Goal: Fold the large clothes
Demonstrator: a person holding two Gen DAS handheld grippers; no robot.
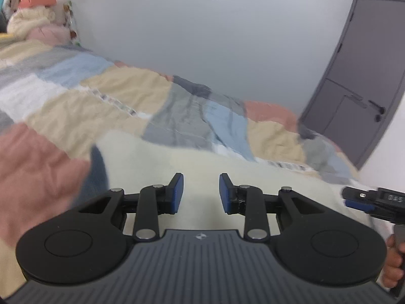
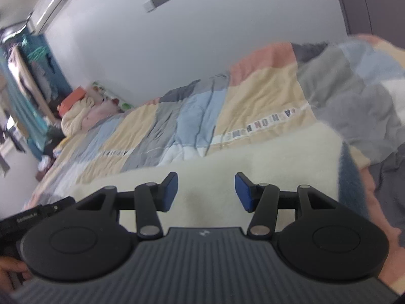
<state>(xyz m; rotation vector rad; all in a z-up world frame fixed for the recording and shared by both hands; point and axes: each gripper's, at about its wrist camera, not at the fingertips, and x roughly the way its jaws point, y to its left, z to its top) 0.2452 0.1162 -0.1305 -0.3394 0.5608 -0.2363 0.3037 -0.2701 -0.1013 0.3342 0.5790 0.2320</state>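
A cream fleecy garment [image 1: 192,162] with a dark blue edge [image 1: 97,169] lies flat on the bed, below both grippers. It also shows in the right wrist view [image 2: 253,157], its blue edge [image 2: 350,177] at the right. My left gripper [image 1: 201,192] is open and empty above the cream cloth. My right gripper [image 2: 206,192] is open and empty above it too. The right gripper's tip [image 1: 364,200] shows at the right edge of the left wrist view. The left gripper's body [image 2: 27,220] shows at the left edge of the right wrist view.
The bed is covered by a patchwork quilt [image 1: 106,96] of beige, blue, grey and pink. Pillows and bundled bedding [image 1: 33,22] pile at the far end. A white wall runs along the far side. A grey door [image 1: 359,81] stands at the right.
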